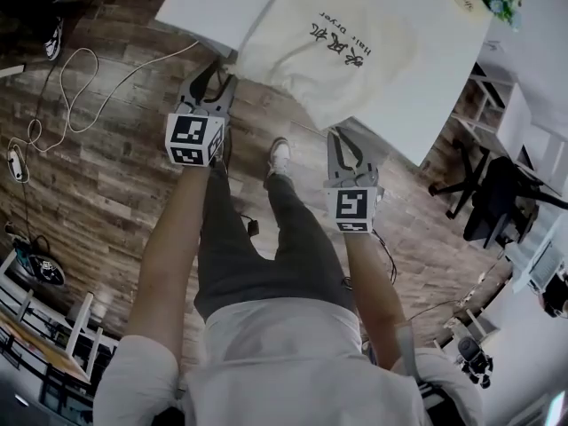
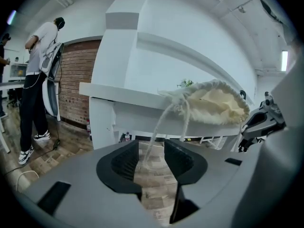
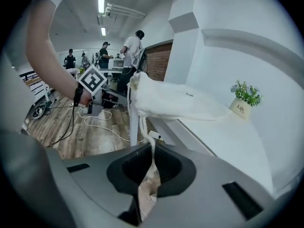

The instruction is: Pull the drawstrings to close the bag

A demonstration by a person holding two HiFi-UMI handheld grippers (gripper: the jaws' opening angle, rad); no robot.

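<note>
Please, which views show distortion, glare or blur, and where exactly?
Left gripper view: fisheye, the white wall ledge bows, corners black. Right gripper view: same bending, the ceiling lamp glares. Head view: even light, print on the bag sharp.

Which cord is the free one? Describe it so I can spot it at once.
At the near edge of the white table lies a cream drawstring bag with dark print. From its gathered mouth a pale twisted cord hangs off the edge, running down between the open jaws of the left hand-held gripper. Unlike the other cord, pinched in the right hand-held gripper, nothing grips it.
</note>
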